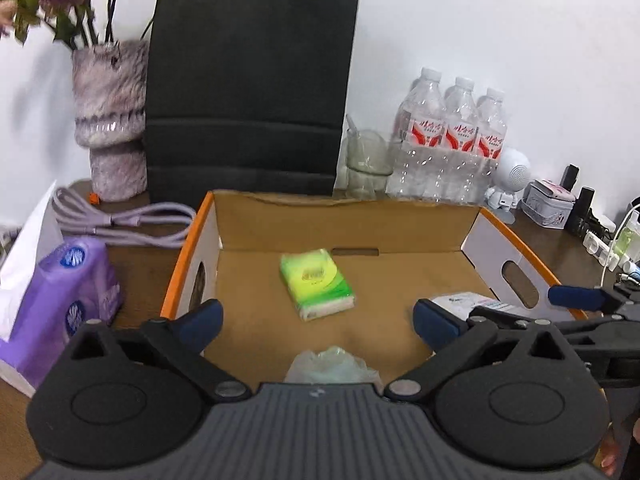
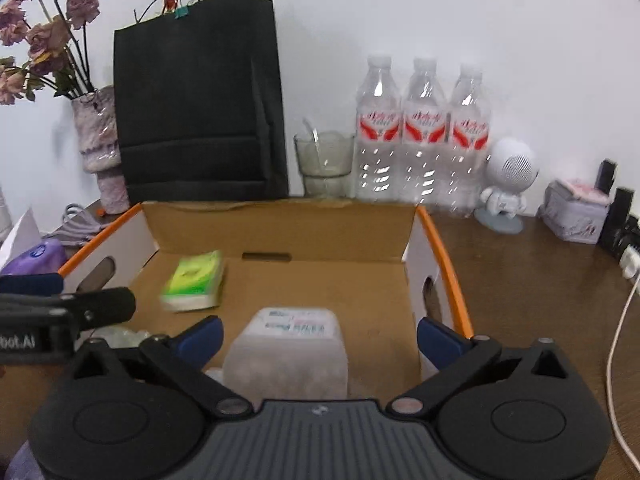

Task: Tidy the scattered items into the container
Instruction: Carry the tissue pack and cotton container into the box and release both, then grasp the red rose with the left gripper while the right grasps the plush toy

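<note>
- Left gripper (image 1: 316, 322): ribbed grey body, matte black linkage arms, blue rubbery pads; jaws spread wide with nothing gripped. It hangs over the near edge of the box.
- Just under it, at 6 o'clock in the left wrist view, a crumpled clear plastic wrapper (image 1: 332, 364) with a greenish tint lies on the box floor.
- Right gripper (image 2: 318, 334): same build, jaws also wide apart and holding nothing. Between the pads, not touched by them, sits a frosted white soft pack (image 2: 286, 354), blocky with rounded corners and a printed label on top, on the box floor.
- Cardboard box (image 2: 280, 220): open tray, raw brown corrugated inside, white outer walls with orange rim and oval hand-holes.
- Green tissue packet (image 1: 317, 283): glossy, flat rectangle, lying askew near the floor's centre; at 10 o'clock from the right gripper.
- Purple tissue box (image 1: 76, 300), shiny film wrap with a white sheet sticking up, at 9 o'clock outside the box on the brown wooden table (image 2: 520, 280).
- Coiled lilac cable (image 1: 120, 220) at 10 o'clock.
- Farthest, against the white wall: matte black paper bag (image 1: 252, 88), fuzzy mottled vase (image 1: 112, 120) with dried flowers, ribbed glass (image 2: 324, 164), three clear water bottles (image 2: 420, 136) with red labels, a round-headed white robot figure (image 2: 508, 184).
</note>
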`<state>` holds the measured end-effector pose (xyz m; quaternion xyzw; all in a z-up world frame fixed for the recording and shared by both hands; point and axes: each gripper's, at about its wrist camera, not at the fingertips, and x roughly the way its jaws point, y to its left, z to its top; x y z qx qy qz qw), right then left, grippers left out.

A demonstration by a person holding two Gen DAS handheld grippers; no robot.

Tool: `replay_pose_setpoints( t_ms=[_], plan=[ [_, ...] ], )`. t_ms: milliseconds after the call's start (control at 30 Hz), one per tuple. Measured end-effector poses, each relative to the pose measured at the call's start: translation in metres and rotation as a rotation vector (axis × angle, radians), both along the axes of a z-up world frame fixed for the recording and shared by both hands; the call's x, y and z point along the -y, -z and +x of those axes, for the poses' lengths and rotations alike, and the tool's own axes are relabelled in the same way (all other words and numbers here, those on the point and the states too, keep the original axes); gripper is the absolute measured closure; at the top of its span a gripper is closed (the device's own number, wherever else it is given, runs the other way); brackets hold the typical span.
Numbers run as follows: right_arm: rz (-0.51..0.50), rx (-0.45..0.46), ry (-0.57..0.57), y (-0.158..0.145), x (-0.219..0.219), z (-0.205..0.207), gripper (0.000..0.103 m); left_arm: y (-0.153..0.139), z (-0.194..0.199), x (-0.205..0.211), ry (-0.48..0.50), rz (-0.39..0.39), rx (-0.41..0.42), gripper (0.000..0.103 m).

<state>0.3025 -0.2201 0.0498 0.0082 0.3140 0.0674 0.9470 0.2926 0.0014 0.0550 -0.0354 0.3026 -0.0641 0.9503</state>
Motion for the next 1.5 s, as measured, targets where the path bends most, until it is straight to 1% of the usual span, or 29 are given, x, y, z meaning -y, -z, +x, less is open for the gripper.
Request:
replay_pose_setpoints(
  t_ms=[200, 300, 400, 533, 667, 733, 800, 967, 1067, 1167, 1267, 1367, 1500],
  plan=[
    [-0.034, -0.005, -0.009, 0.002, -0.003, -0.007, 0.0, 0.003, -0.007, 0.0, -0.001, 0.005, -0.015, 0.0],
    [-0.03, 0.007, -0.01, -0.004, -0.003, -0.015, 0.0, -0.002, -0.014, 0.0, 0.005, 0.009, -0.004, 0.0],
    [-0.03, 0.031, -0.016, -0.014, -0.002, -0.026, 0.0, -0.014, -0.026, 0.0, 0.008, 0.012, 0.027, 0.0],
    [-0.024, 0.09, -0.042, -0.032, 0.002, -0.057, 0.0, -0.032, -0.062, -0.002, 0.043, 0.01, 0.101, 0.0],
    [-0.014, 0.167, -0.099, -0.038, 0.008, -0.111, 0.0, -0.034, -0.116, -0.008, 0.098, 0.013, 0.17, 0.0],
    [-0.022, 0.18, -0.126, -0.033, 0.009, -0.14, 0.0, -0.029, -0.142, -0.012, 0.105, 0.028, 0.192, 0.0],
    [-0.033, 0.173, -0.148, -0.022, 0.009, -0.167, 0.0, -0.019, -0.164, -0.017, 0.102, 0.036, 0.195, 0.0],
    [-0.028, 0.103, -0.17, 0.01, 0.009, -0.214, 0.0, 0.012, -0.205, -0.029, 0.085, 0.025, 0.14, 0.0],
    [-0.032, 0.077, -0.137, 0.026, 0.009, -0.232, 0.0, 0.031, -0.224, -0.033, 0.077, 0.006, 0.098, 0.0],
    [-0.023, 0.044, -0.114, 0.038, 0.009, -0.241, 0.0, 0.042, -0.234, -0.034, 0.082, 0.006, 0.088, 0.0],
    [-0.032, 0.023, -0.109, 0.045, 0.007, -0.242, 0.0, 0.046, -0.235, -0.031, 0.066, 0.046, 0.086, 0.0],
    [-0.056, 0.018, -0.098, 0.048, 0.005, -0.242, 0.0, 0.046, -0.236, -0.031, 0.073, 0.047, 0.095, 0.0],
    [-0.044, 0.001, -0.091, 0.049, 0.007, -0.238, 0.0, 0.047, -0.237, -0.029, 0.078, 0.043, 0.093, 0.0]
  ],
)
